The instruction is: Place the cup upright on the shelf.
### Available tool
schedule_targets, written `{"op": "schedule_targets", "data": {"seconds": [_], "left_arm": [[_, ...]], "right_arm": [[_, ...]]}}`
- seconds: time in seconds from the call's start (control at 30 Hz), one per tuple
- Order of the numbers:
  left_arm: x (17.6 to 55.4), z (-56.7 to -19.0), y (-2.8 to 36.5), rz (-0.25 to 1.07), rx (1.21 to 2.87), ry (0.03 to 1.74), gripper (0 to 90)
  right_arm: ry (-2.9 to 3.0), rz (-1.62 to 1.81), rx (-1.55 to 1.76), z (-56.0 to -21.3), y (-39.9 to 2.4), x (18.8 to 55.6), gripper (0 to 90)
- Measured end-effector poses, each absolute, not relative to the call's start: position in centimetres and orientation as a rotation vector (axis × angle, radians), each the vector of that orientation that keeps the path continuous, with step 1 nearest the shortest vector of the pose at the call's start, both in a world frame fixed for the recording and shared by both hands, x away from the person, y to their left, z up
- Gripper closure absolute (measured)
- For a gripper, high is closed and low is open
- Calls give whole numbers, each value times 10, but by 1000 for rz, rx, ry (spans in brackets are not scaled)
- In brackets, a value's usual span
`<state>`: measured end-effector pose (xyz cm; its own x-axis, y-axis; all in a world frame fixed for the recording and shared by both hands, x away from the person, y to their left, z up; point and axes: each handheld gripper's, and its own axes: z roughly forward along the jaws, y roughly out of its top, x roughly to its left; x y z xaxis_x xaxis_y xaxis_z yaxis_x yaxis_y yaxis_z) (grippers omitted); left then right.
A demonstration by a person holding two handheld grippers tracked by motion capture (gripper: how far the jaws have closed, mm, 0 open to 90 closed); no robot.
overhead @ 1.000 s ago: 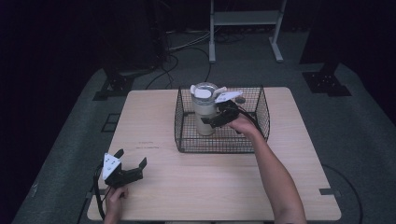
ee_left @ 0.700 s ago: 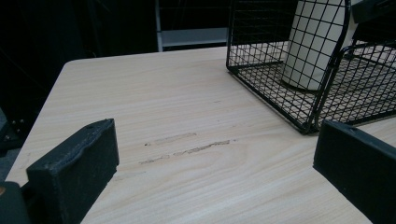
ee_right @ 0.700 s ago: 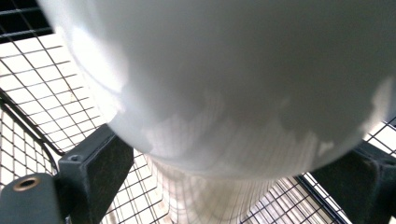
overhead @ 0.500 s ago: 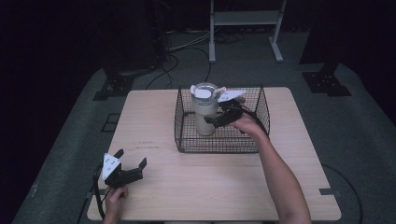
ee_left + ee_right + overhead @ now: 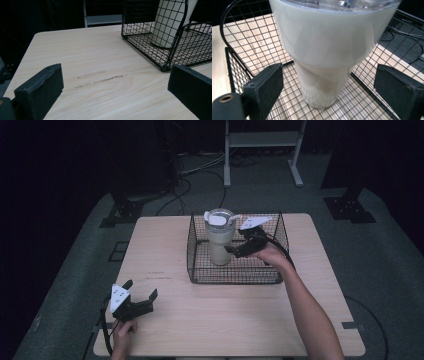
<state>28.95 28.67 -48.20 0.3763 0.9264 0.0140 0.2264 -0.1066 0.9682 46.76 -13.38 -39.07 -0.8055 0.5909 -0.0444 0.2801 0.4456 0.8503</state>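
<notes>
The right gripper (image 5: 236, 249) is reaching into the wire basket (image 5: 235, 272) at the tabletop's far edge, jaws spread to straddle the upright tumbler (image 5: 220, 240), while the left gripper (image 5: 137, 301) is idling open-jawed near the front-left corner.

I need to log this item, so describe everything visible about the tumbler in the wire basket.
The tumbler is a tall cream-coloured cup with a glossy body, wide above and stepped to a narrower base. A clear lid with a white piece on top closes it. It stands upright on the floor of the black wire basket, toward its left side. The right gripper faces it with fingers open on either side of the narrow base, not touching it.
</notes>
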Motion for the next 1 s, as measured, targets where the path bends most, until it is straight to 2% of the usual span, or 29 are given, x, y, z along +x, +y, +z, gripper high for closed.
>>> {"op": "schedule_targets", "data": {"seconds": [0.33, 1.0], "left_arm": [[289, -482, 286, 838, 1593, 1053, 0], [289, -482, 286, 839, 1594, 1054, 0]], "right_arm": [[2356, 1280, 848, -385, -146, 460, 85], [2336, 1285, 844, -372, -155, 443, 85]]}}
